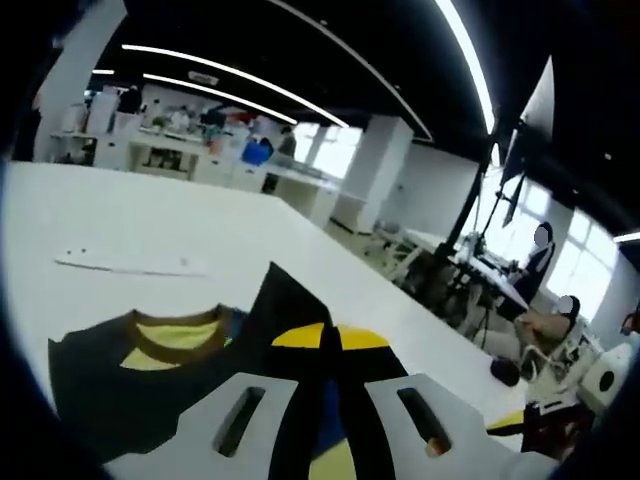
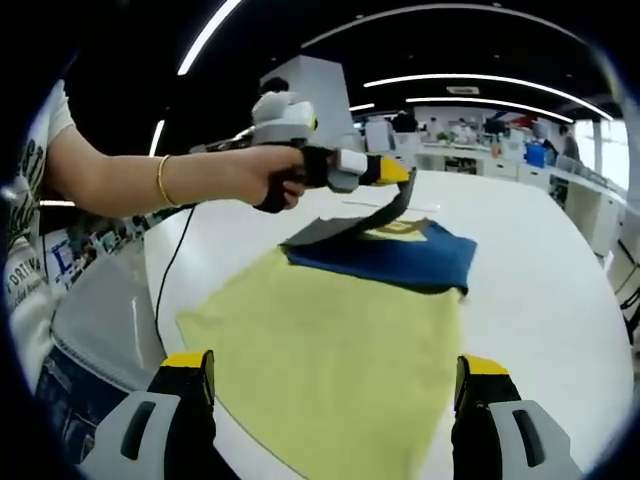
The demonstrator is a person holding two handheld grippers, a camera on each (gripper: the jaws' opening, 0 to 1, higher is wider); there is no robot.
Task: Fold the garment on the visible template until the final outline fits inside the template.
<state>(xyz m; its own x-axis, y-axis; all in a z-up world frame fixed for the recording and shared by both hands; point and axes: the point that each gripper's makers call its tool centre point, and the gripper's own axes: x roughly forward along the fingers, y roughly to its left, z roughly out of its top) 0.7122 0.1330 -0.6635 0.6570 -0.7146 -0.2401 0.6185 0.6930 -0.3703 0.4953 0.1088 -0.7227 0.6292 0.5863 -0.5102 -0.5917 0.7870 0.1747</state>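
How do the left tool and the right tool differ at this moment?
The left tool is shut on the garment, lifting a dark flap; the right tool is open, holding nothing. The left tool is raised over the table; the right tool hangs above the yellow template. Both have yellow-tipped jaws.

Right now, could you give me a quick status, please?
Left tongs shut on T-shirt sleeve, lifted. Right tongs open, empty. T-shirt flat on table. Nothing blocking.
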